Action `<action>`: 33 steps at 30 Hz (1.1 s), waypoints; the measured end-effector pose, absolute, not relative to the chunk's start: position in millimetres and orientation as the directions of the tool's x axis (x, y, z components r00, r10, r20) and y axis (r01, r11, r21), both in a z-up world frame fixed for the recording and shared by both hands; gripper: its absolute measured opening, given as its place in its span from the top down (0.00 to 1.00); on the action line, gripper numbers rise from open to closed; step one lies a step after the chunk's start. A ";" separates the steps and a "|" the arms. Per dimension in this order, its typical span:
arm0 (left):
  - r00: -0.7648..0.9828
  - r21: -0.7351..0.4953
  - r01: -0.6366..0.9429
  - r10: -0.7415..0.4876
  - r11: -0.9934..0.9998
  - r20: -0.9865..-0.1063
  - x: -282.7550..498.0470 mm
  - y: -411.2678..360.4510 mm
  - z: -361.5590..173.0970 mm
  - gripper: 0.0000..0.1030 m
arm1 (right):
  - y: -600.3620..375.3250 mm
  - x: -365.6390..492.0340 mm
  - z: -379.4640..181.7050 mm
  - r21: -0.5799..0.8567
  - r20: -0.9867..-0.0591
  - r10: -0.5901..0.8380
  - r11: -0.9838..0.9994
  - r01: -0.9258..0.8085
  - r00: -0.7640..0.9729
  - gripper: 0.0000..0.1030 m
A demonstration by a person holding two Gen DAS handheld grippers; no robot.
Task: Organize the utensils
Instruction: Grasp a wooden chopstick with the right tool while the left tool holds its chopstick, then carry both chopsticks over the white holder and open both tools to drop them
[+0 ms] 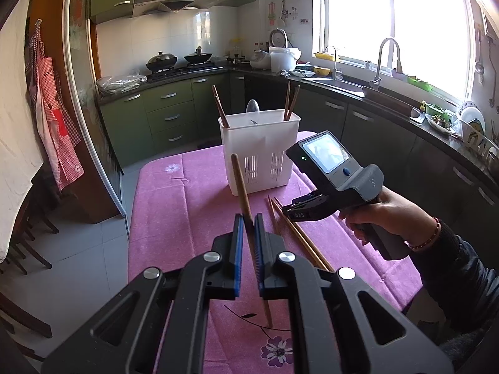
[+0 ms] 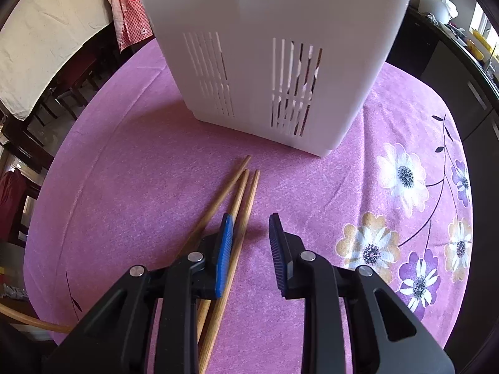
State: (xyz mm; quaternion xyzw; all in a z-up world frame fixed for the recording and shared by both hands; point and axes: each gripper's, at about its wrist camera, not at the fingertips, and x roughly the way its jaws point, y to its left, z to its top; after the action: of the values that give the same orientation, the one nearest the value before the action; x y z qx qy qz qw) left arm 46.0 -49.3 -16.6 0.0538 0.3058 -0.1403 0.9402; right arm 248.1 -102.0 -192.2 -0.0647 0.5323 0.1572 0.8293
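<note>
My left gripper [image 1: 249, 222] is shut on a wooden chopstick [image 1: 241, 184] and holds it upright and slightly tilted above the table. A white slotted utensil holder [image 1: 259, 152] stands farther back, with several chopsticks [image 1: 290, 101] and a spoon [image 1: 252, 106] in it. My right gripper [image 2: 251, 227] is open, low over the table, just right of three loose chopsticks [image 2: 238, 196] lying in front of the holder [image 2: 268, 62]. Its left finger overlaps one of them. In the left wrist view the right gripper [image 1: 288, 210] hovers by the loose chopsticks [image 1: 296, 233].
The table has a pink flowered cloth [image 1: 187, 218]. Dark kitchen counters with a sink [image 1: 340, 84], a stove with pans [image 1: 177, 60] and dishes run behind and to the right. Chairs [image 1: 21, 237] stand at the left.
</note>
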 end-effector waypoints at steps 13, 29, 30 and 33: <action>0.773 0.019 0.296 -0.228 0.955 -0.592 45.5 -49.3 -16.7 0.93 | -92.9 249.5 -199.5 0.035 -0.909 0.172 0.939 -0.342 0.380 0.79; 0.774 0.026 0.297 -0.224 0.955 -0.593 44.9 -47.0 -16.8 0.93 | -161.7 174.7 -90.3 0.135 -0.679 0.325 0.937 -0.323 0.659 0.94; 0.774 0.027 0.298 -0.225 0.954 -0.592 44.4 -47.6 -16.4 0.93 | -168.3 159.5 -78.1 0.136 -0.643 0.336 0.934 -0.329 0.688 0.94; 0.774 0.029 0.304 -0.229 0.952 -0.591 43.6 -48.6 -15.9 0.93 | -182.5 120.8 -55.0 0.129 -0.569 0.353 0.930 -0.343 0.743 0.94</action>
State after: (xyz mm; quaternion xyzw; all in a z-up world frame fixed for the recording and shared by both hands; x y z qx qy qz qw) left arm 43.6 -48.6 -15.9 0.0613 0.3052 -0.1416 0.9397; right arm 120.8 -182.5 -55.0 0.0081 0.3065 0.1863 0.9334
